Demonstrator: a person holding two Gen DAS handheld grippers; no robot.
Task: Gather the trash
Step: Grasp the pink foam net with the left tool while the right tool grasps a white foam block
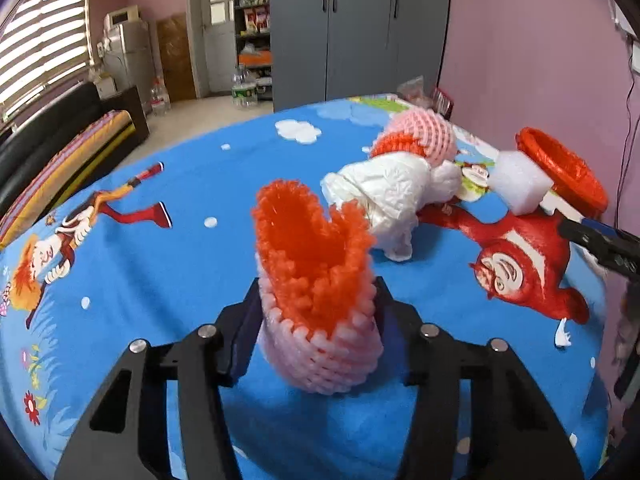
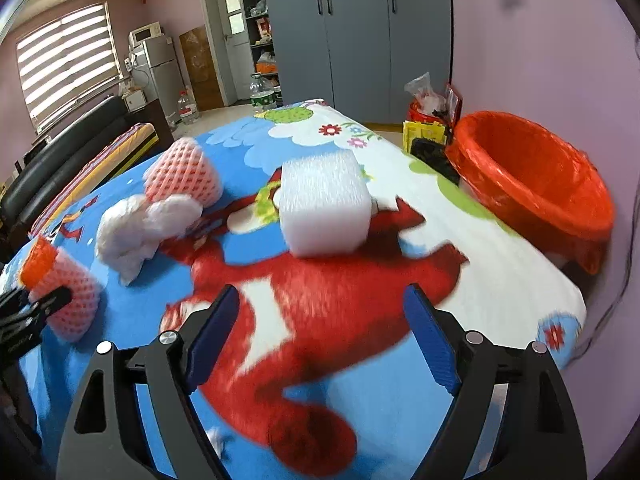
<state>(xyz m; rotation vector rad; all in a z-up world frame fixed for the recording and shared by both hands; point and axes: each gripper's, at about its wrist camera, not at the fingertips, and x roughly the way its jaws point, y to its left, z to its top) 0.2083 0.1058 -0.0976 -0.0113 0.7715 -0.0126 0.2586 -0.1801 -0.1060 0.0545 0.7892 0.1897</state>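
Left gripper (image 1: 316, 320) pinches the foam fruit net (image 1: 316, 300) for binning; right gripper (image 2: 320, 340) gapes wide, lining up the white foam block (image 2: 324, 212) beside the red-lined bin (image 2: 532, 184).

Bright daylight enters through the blinds (image 1: 44, 40); fisheye bending and dark corners; the right view is motion-blurred.

A pink-and-orange foam fruit net (image 1: 316, 300) stands upright on the cartoon sheet. A second net (image 1: 416, 140), crumpled white plastic (image 1: 384, 200) and a white foam block (image 2: 324, 212) lie near the orange-lined bin (image 2: 532, 184).
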